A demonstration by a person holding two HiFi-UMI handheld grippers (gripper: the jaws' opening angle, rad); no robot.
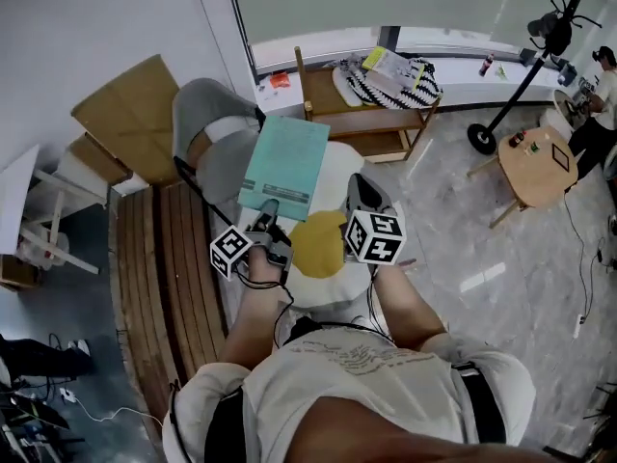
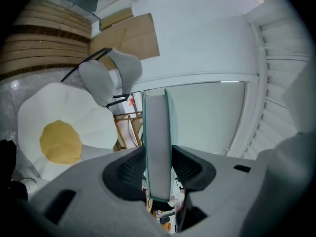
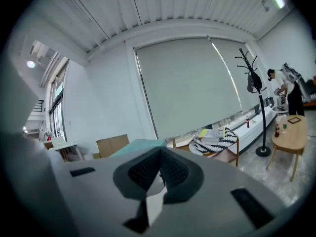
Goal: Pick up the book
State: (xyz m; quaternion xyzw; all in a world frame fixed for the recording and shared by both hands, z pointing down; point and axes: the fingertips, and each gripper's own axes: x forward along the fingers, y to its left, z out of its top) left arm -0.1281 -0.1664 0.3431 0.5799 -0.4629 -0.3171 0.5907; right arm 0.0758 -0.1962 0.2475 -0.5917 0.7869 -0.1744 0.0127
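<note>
A thin teal book (image 1: 284, 167) is held up in the air in front of me, its cover facing up in the head view. My left gripper (image 1: 264, 216) is shut on the book's near edge. In the left gripper view the book (image 2: 157, 127) stands edge-on between the two dark pads (image 2: 129, 171), which press on both its sides. My right gripper (image 1: 363, 197) hovers just right of the book and holds nothing. In the right gripper view its pads (image 3: 143, 172) meet at the tips, and a corner of the teal book (image 3: 140, 144) shows behind them.
Below lies a fried-egg-shaped rug (image 1: 318, 244) on the floor. A grey chair (image 1: 207, 114) and cardboard sheets (image 1: 130, 114) stand at left. A wooden bench (image 1: 371, 119) with a striped cushion is ahead; a coat stand (image 1: 521, 85), a round table (image 1: 540, 167) and a person (image 1: 598, 104) are at right.
</note>
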